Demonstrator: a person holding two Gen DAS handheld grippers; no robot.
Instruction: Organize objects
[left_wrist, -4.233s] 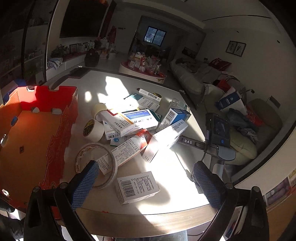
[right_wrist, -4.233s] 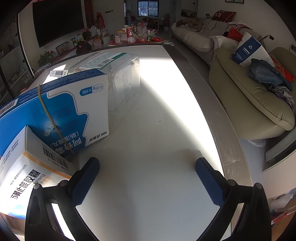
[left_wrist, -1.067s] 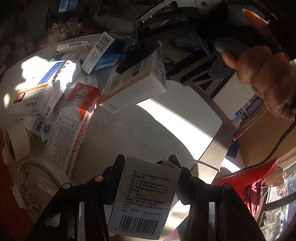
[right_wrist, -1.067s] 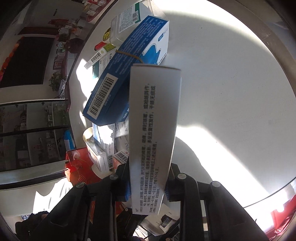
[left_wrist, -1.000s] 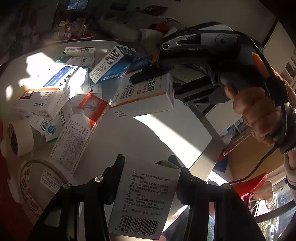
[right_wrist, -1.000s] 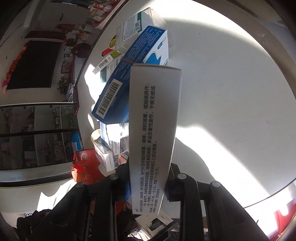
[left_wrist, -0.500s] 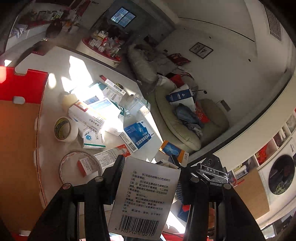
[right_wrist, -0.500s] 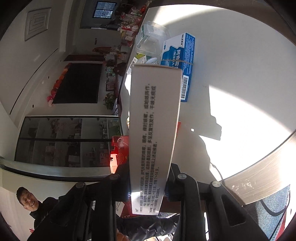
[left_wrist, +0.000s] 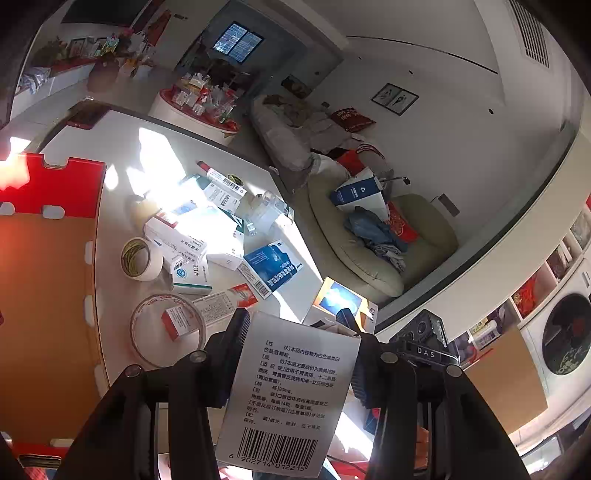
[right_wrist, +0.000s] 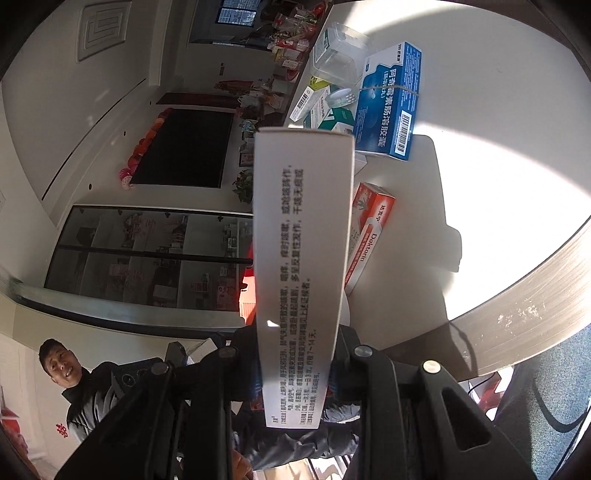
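In the left wrist view my left gripper (left_wrist: 295, 343) is shut on a white medicine box (left_wrist: 291, 398) with a barcode, held above the near edge of the white table (left_wrist: 122, 155). Beyond it lies a pile of medicine boxes (left_wrist: 207, 240), with a blue box (left_wrist: 273, 269) at its right. My right gripper (right_wrist: 297, 350) is shut on a long white box (right_wrist: 301, 258), seen edge-on. Its orange and blue face (left_wrist: 338, 301) peeks out behind my left load. An open red cardboard box (left_wrist: 55, 188) with a brown inside stands to the left of the pile.
Two tape rolls (left_wrist: 140, 258) (left_wrist: 166, 328) lie between the pile and the red box. A red and white Daktarin box (right_wrist: 369, 229) and a clear plastic container (right_wrist: 340, 55) sit on the table. A person in a dark jacket (right_wrist: 81, 398) stands nearby. A sofa (left_wrist: 369, 251) lies beyond the table.
Both grippers have lifted and pulled back from the pile with their boxes still gripped. The table now shows farther off, and the right gripper sits low beside the left one.
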